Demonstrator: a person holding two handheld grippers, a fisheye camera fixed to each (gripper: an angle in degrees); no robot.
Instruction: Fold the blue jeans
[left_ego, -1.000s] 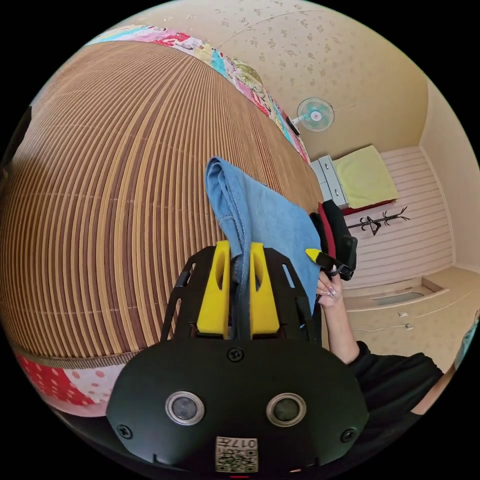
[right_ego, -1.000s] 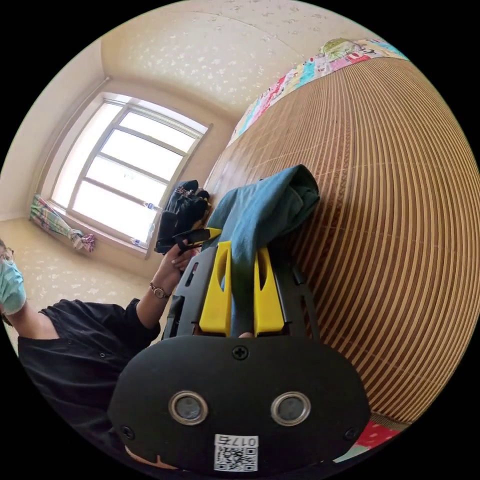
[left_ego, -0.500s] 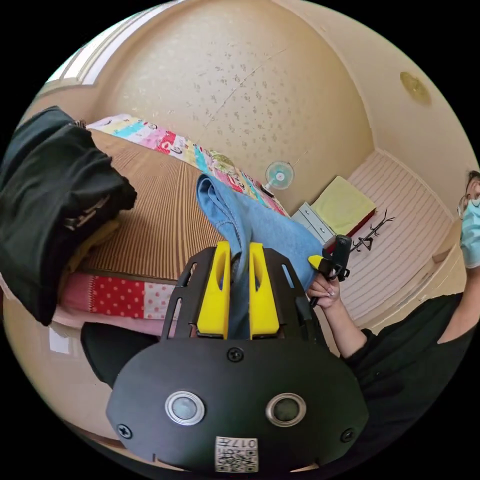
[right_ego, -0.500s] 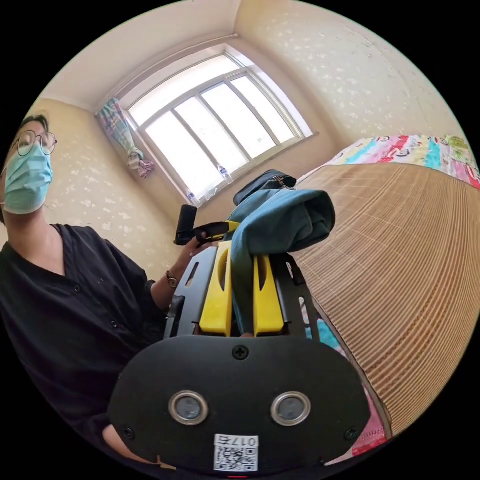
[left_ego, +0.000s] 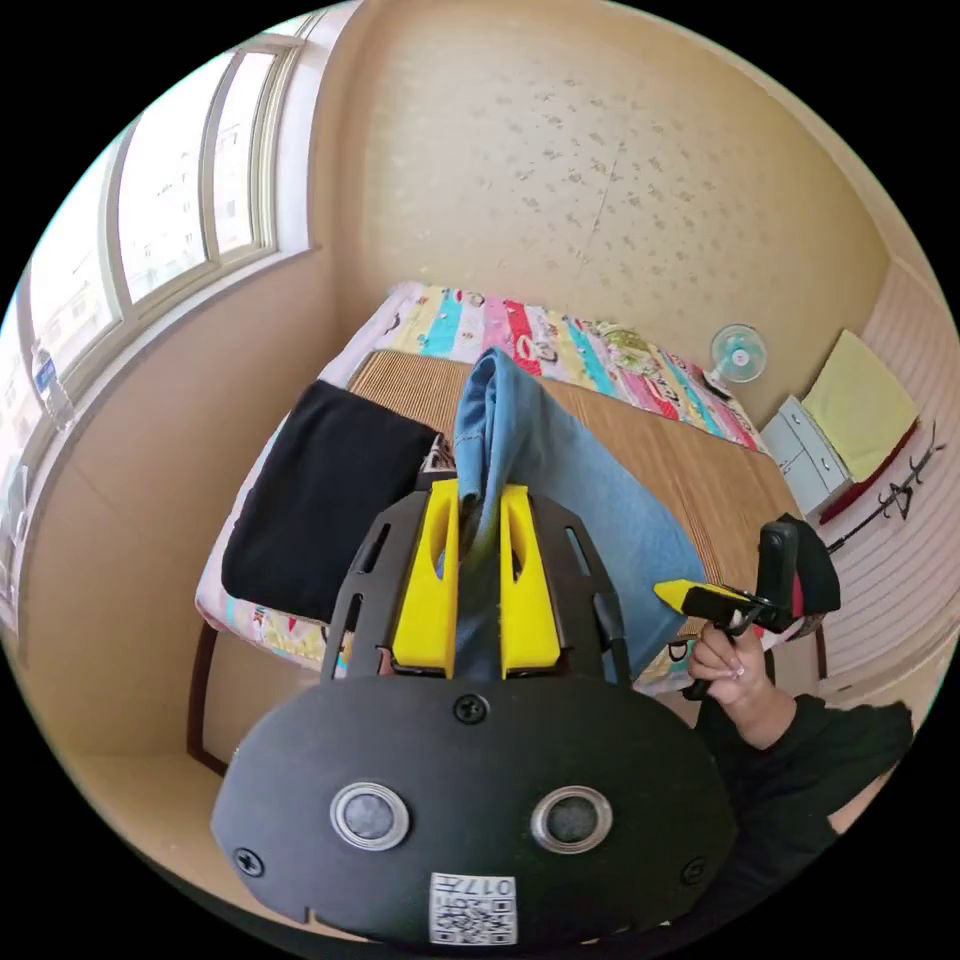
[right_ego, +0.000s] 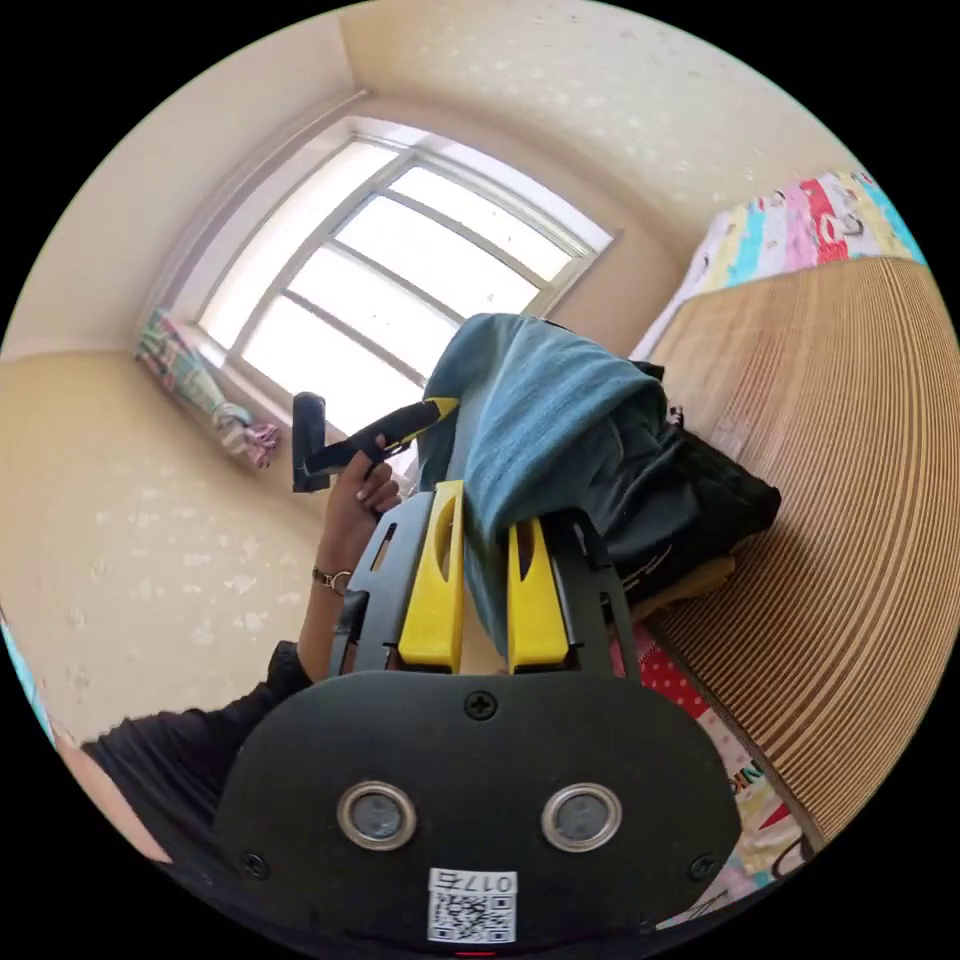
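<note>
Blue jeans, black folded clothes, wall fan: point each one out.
blue jeans (left_ego: 590, 490), left gripper view, on the flat denim panel right of the jaws.
black folded clothes (left_ego: 320, 490), left gripper view, on the top face.
wall fan (left_ego: 738, 353), left gripper view, on its round head.

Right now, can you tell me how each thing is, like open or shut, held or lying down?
Blue jeans: lifted off the bed, pinched at both ends.
Left gripper: shut on the jeans.
Right gripper: shut on the jeans.
Black clothes: folded, lying on the bed.
Bamboo mat: spread flat on the bed.
Window: cannot tell whether open or shut.
</note>
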